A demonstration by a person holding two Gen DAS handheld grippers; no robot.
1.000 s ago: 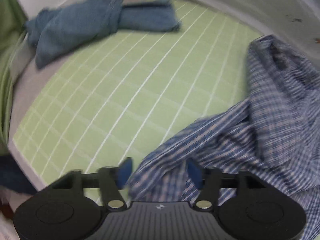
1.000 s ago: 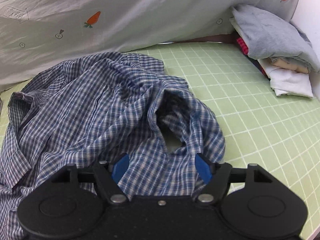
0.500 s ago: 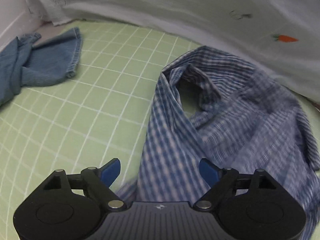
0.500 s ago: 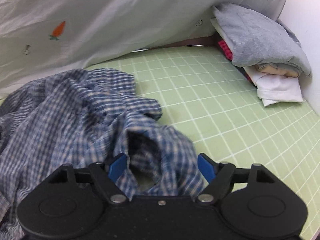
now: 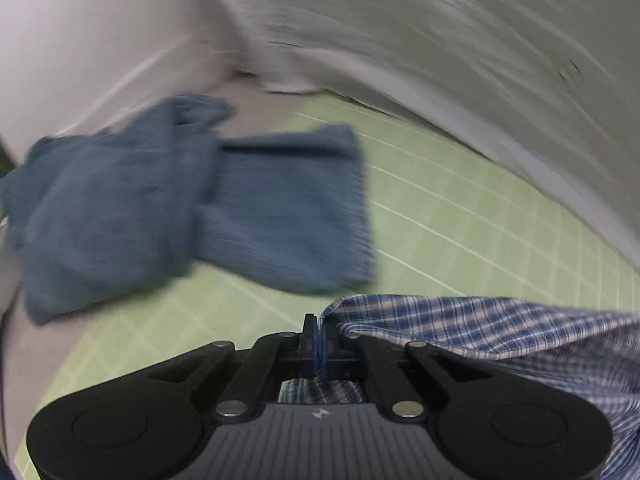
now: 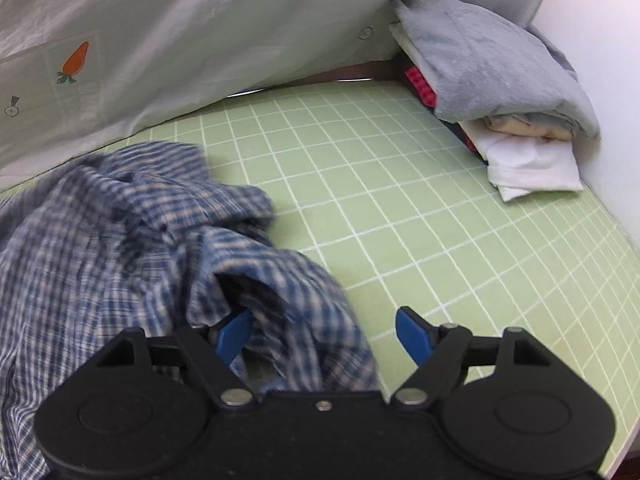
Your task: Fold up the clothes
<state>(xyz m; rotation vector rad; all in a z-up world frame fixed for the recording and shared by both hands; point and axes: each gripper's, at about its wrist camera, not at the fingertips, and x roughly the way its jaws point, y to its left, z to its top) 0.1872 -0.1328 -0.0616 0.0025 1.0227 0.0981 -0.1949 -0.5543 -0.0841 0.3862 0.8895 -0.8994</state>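
A blue-and-white plaid shirt (image 5: 500,332) lies crumpled on the green grid mat (image 5: 460,240). My left gripper (image 5: 320,332) is closing, and its pads pinch one edge of the shirt, which trails off to the right. The left wrist view is blurred by motion. In the right wrist view the shirt (image 6: 100,240) heaps up at the left. My right gripper (image 6: 322,330) stands open low over a fold of it; cloth lies between the fingers and drapes over the left fingertip, and the pads do not press on it.
A blue denim-like garment (image 5: 180,208) lies bunched just beyond the left gripper. A white sheet with carrot prints (image 6: 200,20) hangs along the back. A stack of folded clothes (image 6: 500,92) sits at the far right by the wall. The mat's edge (image 6: 624,440) runs at the lower right.
My left gripper has shut on the shirt's edge and swung left toward the blue garment, drawing the cloth along. The shirt has slid left under the right gripper, which stays open.
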